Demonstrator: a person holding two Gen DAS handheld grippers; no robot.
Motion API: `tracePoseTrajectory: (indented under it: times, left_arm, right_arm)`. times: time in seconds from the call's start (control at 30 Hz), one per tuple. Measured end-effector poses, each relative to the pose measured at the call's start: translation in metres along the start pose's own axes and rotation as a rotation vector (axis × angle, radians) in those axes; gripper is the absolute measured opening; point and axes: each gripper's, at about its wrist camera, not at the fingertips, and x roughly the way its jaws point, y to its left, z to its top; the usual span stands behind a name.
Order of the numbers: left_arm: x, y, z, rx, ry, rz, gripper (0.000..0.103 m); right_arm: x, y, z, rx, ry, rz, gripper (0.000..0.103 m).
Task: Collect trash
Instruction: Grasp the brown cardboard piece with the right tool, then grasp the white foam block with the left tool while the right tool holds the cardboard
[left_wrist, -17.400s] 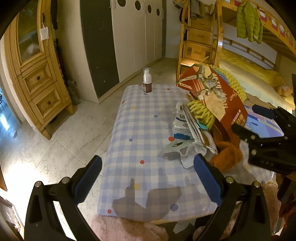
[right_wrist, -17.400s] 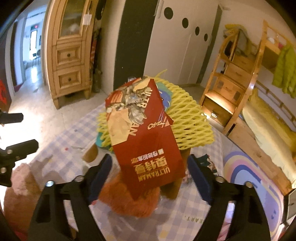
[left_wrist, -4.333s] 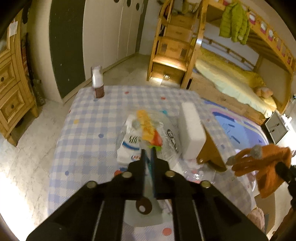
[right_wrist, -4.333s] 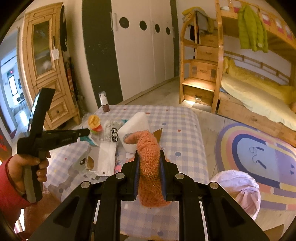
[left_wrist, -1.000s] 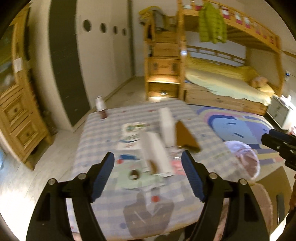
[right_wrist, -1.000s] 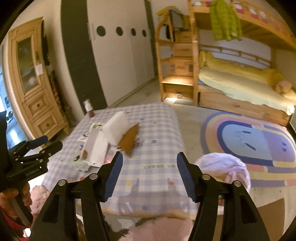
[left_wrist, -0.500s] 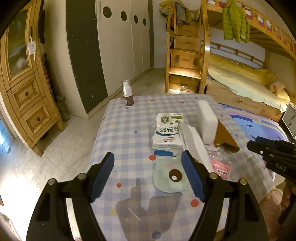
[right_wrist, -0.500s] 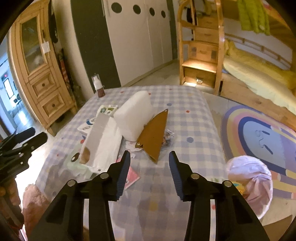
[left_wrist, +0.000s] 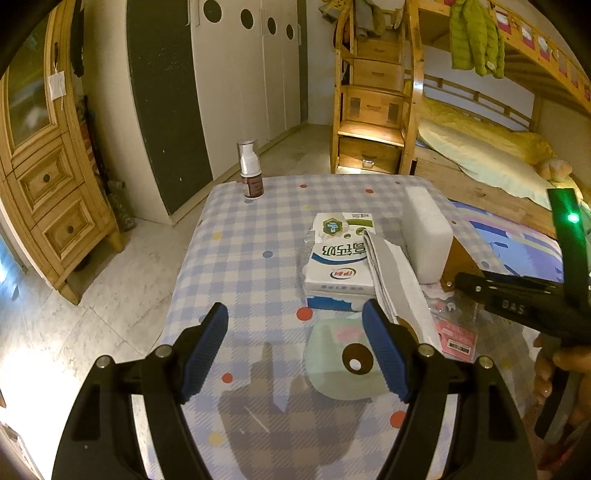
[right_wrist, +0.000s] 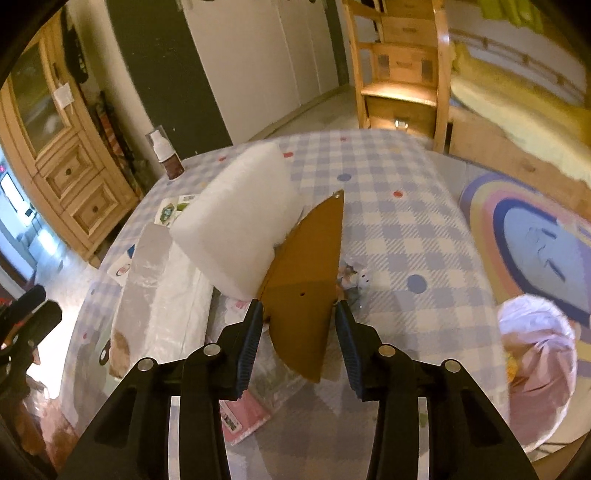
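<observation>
Trash lies on a blue checked table (left_wrist: 240, 258). In the left wrist view I see a milk carton (left_wrist: 338, 266), a folded silver-white bag (left_wrist: 399, 284), a white foam block (left_wrist: 428, 236) and a pale green wrapper (left_wrist: 343, 362). My left gripper (left_wrist: 295, 350) is open and empty above the table's near part. In the right wrist view my right gripper (right_wrist: 299, 343) is open, its fingers on either side of a brown cardboard piece (right_wrist: 306, 280) that leans against the foam block (right_wrist: 236, 221). I cannot tell whether the pads touch the cardboard.
A brown pump bottle (left_wrist: 250, 171) stands at the table's far left corner. A bin with a pink-white bag (right_wrist: 535, 373) sits on the floor to the right of the table. A pink packet (right_wrist: 243, 410) lies near the front edge. A wooden cabinet (left_wrist: 48, 177) stands left.
My right gripper has moved forward and down until its fingers flank the brown cardboard piece. My left gripper has come slightly closer over the table and stays open.
</observation>
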Motion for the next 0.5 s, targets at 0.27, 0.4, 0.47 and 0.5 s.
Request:
tracePoseTrajectory:
  times: [0.27,0.4,0.47,0.5]
  left_arm:
    - [-0.022,-0.002,-0.006,-0.009,-0.027,-0.009,0.073]
    - [-0.038,-0.003,-0.010,-0.010,-0.058,-0.031,0.073]
    - [-0.041,-0.006,-0.012,-0.001,-0.065,-0.041,0.073]
    - [-0.042,-0.009,-0.012,0.007,-0.066,-0.048,0.073]
  right_arm:
    - [-0.033,0.010,0.003,0.012,-0.059,-0.031,0.031]
    - [-0.068,0.020,0.001,-0.031,-0.110,-0.116,0.031]
    - [-0.086,0.021,-0.003,-0.047,-0.139,-0.150,0.031]
    - [-0.095,0.021,-0.005,-0.048,-0.155,-0.160,0.031]
